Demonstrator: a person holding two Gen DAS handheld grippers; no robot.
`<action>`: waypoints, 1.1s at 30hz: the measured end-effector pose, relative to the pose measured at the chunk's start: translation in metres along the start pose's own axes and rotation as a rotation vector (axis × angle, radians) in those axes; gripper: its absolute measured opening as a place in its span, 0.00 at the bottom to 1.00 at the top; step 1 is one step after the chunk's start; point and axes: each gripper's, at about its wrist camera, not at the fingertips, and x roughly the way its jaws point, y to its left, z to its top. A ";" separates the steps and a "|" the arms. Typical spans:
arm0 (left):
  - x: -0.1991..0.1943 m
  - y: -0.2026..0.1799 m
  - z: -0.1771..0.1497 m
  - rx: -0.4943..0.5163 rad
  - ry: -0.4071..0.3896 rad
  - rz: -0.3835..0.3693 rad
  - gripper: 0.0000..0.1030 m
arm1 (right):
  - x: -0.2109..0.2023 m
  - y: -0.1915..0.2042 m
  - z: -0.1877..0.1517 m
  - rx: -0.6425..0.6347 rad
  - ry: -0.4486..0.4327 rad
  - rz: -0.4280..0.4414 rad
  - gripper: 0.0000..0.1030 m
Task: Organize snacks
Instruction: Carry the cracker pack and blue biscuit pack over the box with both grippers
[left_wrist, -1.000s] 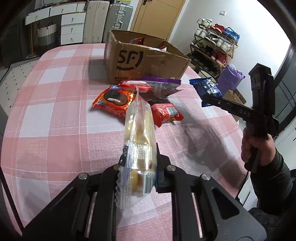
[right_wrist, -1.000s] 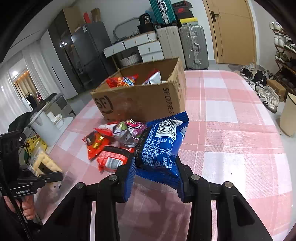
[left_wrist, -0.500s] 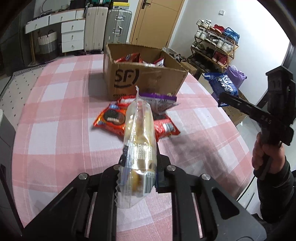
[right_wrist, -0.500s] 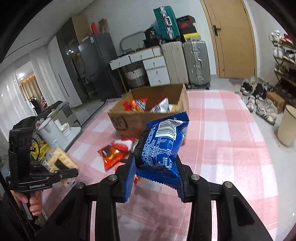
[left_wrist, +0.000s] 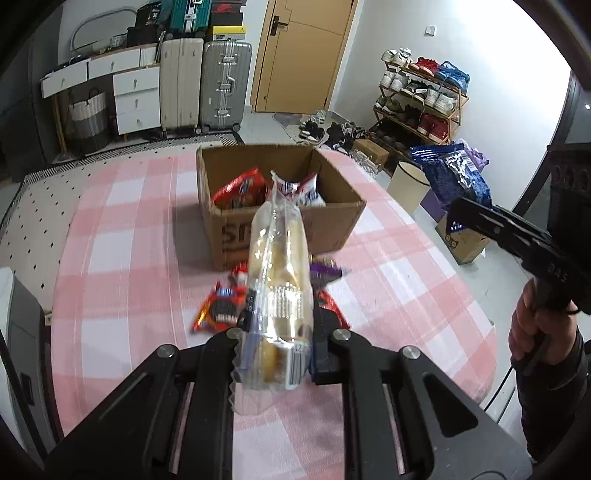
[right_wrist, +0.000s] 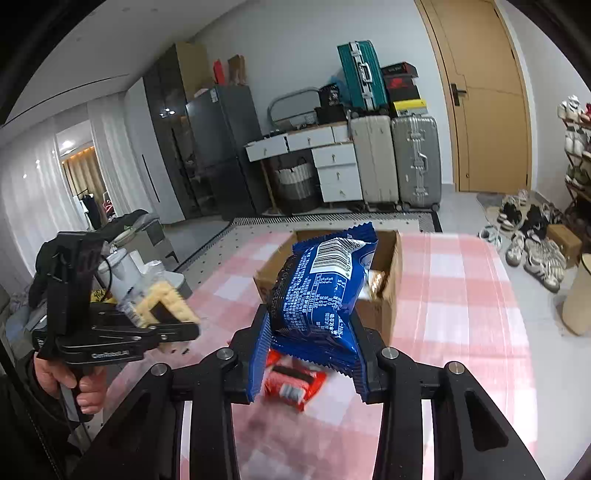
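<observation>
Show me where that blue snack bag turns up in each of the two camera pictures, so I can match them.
Left wrist view: the blue snack bag is at the far right, held in the right claw, in front of the shoe rack.
Right wrist view: the bag fills the centre, clamped in that same claw.
Shared landmark: the cardboard box on the pink checked table.

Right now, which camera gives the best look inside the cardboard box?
The left wrist view: it looks down into the open cardboard box, showing a red packet and a white one inside. In the right wrist view the blue packet hides most of the box.
</observation>
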 end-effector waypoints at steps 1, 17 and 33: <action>-0.001 0.000 0.007 -0.002 -0.005 0.000 0.11 | 0.000 0.001 0.005 -0.002 -0.006 0.005 0.37; -0.008 -0.005 0.103 0.063 -0.066 0.107 0.11 | 0.014 0.014 0.090 -0.102 -0.046 0.009 0.37; 0.018 0.014 0.178 0.043 -0.060 0.102 0.11 | 0.071 0.001 0.136 -0.146 0.003 -0.015 0.37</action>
